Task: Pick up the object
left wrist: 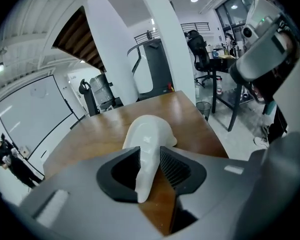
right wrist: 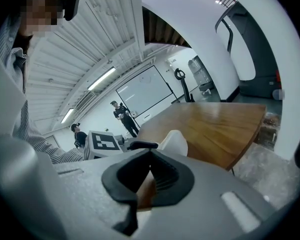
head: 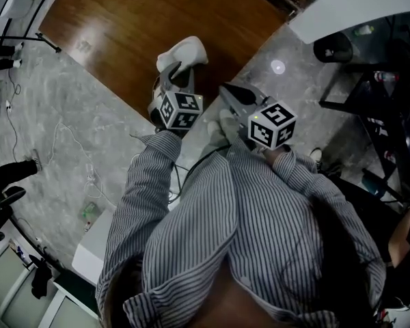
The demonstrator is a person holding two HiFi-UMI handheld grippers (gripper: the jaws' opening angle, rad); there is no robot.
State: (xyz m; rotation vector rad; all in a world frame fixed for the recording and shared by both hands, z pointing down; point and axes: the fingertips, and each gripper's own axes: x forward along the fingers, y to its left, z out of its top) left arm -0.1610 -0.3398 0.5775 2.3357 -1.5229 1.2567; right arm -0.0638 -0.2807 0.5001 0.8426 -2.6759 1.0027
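My left hand-held gripper is opening around the object, ungripped; a jaw could shove it along the counter; right hand-held gripper clenched.

Shows a smooth, glossy white object, plastic-like. Gleams on the bench: varnished brown wood. Adds a polished grey marbled floor, a striped cloth sleeve, a smooth white pillar.

L tongs extended fwd, jaws opening, white object between the pads (not clamped). R tongs alongside, jaws together, nothing betw. them. Both forearms in striped sleeves, elbows bent, close to torso.
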